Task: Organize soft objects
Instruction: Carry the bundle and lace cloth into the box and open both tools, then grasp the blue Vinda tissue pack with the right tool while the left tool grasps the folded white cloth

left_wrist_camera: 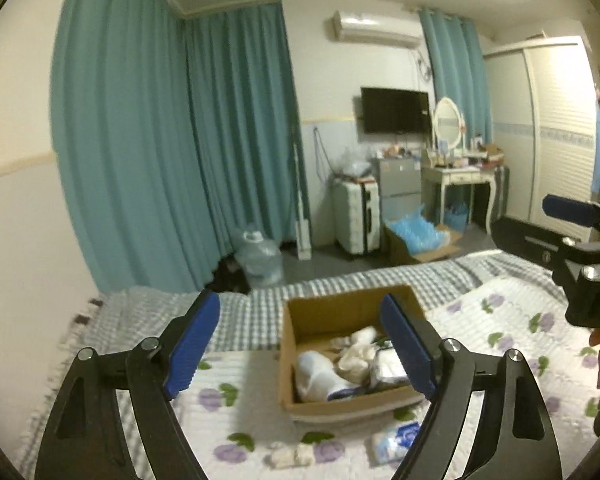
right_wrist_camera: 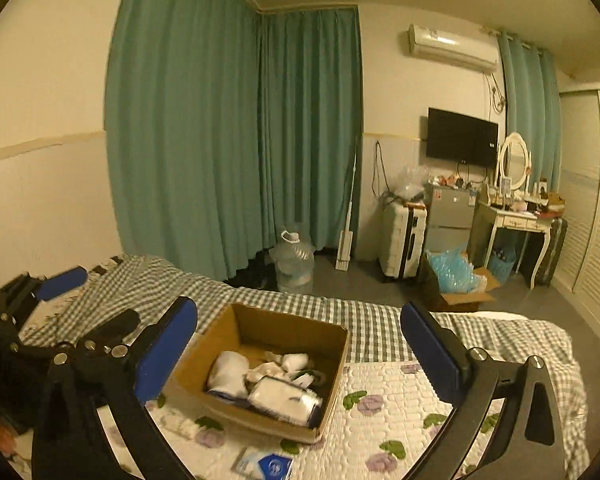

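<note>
Both my grippers hang above the bed with their blue-padded fingers spread wide and nothing between them. My left gripper (left_wrist_camera: 300, 344) frames the cardboard box (left_wrist_camera: 296, 360), which sits on the floral quilt (left_wrist_camera: 500, 320) near the foot of the bed. My right gripper (right_wrist_camera: 300, 356) looks down on the same box (right_wrist_camera: 328, 396) from further right; in that view my left gripper shows at the far left edge, also spread.

Inside the box lie soft white things: a rolled white garment (right_wrist_camera: 228, 374) on the left, a few cream sock-like bundles (right_wrist_camera: 284, 362) toward the far side, and a clear plastic packet of white fabric (right_wrist_camera: 284, 400) at the near right. On the quilt just in front of the box rest a white-and-blue packet (right_wrist_camera: 266, 466) with a round blue mark whose lettering is too blurred to read, and a small cream bundle (left_wrist_camera: 292, 454) to its left.

Beyond the quilt a grey checked sheet (right_wrist_camera: 364, 320) covers the bed's end. Far across the room stand teal curtains (right_wrist_camera: 220, 120), a wall television (right_wrist_camera: 462, 138), an air conditioner (right_wrist_camera: 452, 48), a white suitcase (right_wrist_camera: 404, 240), a small silver fridge (right_wrist_camera: 450, 216) and a dressing table with an oval mirror (right_wrist_camera: 514, 160). No writing is legible anywhere.
</note>
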The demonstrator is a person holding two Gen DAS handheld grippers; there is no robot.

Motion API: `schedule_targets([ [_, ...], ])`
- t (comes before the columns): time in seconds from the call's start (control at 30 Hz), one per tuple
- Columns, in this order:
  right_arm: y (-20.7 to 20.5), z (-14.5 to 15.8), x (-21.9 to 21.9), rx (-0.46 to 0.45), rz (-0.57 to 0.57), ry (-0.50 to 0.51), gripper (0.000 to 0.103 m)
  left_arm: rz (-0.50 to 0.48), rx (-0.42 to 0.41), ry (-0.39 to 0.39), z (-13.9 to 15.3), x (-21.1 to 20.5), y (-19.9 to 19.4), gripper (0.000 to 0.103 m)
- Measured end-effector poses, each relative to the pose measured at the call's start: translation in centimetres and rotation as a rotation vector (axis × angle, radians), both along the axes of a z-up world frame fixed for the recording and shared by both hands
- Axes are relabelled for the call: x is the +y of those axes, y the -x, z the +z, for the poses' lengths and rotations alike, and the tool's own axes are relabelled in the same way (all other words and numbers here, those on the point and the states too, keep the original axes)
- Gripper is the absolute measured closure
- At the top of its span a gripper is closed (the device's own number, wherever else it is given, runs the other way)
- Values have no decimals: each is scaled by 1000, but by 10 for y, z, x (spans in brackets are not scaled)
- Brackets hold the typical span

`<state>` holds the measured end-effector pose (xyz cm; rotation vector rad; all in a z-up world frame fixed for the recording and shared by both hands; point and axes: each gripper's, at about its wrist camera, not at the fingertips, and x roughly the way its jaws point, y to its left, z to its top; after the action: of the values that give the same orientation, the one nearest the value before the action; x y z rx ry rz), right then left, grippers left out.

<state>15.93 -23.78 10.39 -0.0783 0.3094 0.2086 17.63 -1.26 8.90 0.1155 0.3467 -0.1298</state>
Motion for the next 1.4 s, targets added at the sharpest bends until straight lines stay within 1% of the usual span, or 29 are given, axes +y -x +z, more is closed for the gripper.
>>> schedule_targets([
  [0.07, 20, 7, 3, 2, 7, 2, 1, 12, -13, 0, 15, 6, 22, 14],
  [0.17, 40, 5, 8, 24, 27, 3, 1, 34, -25, 0, 31, 16, 53, 14],
  [0.23, 49, -6, 11, 45, 38, 9, 1, 43, -21, 0, 31, 19, 67, 14],
  [0.33, 52, -33, 19, 80, 44, 18, 1, 36, 33, 5, 19, 27, 74, 14],
  [0.43, 40, -76, 25, 150, 43, 33, 1, 56, 75, -2, -5, 31, 69, 14],
  [0.47, 31, -98, 26, 190, 44, 30, 1, 61, 104, -4, -19, 33, 61, 14],
  [0.5, 25, -110, 25, 212, 47, 26, 1, 61, 125, -5, -29, 34, 59, 14],
  [0.6, 1, -162, 22, 287, 25, 24, 1, 82, 194, -10, -76, 36, 33, 14],
  [0.67, -14, -190, 16, 327, 16, 14, 1, 90, 236, -21, -103, 36, 20, 14],
  [0.73, -28, -214, 14, 377, 20, 4, 1, 89, 286, -23, -131, 35, 8, 14],
  [0.8, -42, -232, 14, 407, 13, 5, 1, 74, 341, -19, -159, 34, -7, 14],
  [0.93, -62, -263, 22, 460, 23, 26, 1, 62, 412, -4, -197, 32, -33, 14],
  [1.1, -73, -294, 34, 524, 57, 60, 1, 57, 453, -5, -222, 33, -47, 14],
  [1.23, -75, -308, 40, 553, 69, 88, 1, 57, 486, -35, -241, 29, -51, 14],
  [1.33, -75, -309, 37, 553, 71, 73, 6, 64, 500, -61, -249, 25, -53, 16],
  [1.4, -75, -307, 35, 550, 68, 61, 13, 61, 502, -69, -252, 22, -54, 16],
])
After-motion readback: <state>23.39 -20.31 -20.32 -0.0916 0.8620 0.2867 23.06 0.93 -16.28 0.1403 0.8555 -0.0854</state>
